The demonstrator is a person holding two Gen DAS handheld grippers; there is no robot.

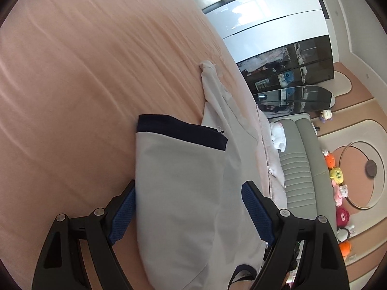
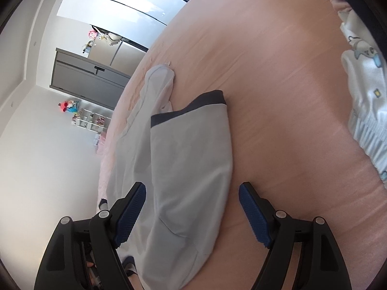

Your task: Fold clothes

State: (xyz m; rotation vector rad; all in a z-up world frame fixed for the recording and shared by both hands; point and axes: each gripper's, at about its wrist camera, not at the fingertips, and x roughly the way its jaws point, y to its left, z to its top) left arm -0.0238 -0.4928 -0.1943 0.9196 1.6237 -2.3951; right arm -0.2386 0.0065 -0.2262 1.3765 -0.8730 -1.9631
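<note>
Pale grey cotton garment with navy trim [image 1: 179, 181] runs lengthwise away between both wide-open, empty tongs: left gripper [image 1: 188, 211], right gripper [image 2: 192, 211].

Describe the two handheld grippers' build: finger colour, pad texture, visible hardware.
Left gripper and right gripper match: black angular plastic fingers with triangular cutouts, blue knurled pads on the inner faces, and silver round pivot pins. No cables, markings or sleeves visible.
</note>
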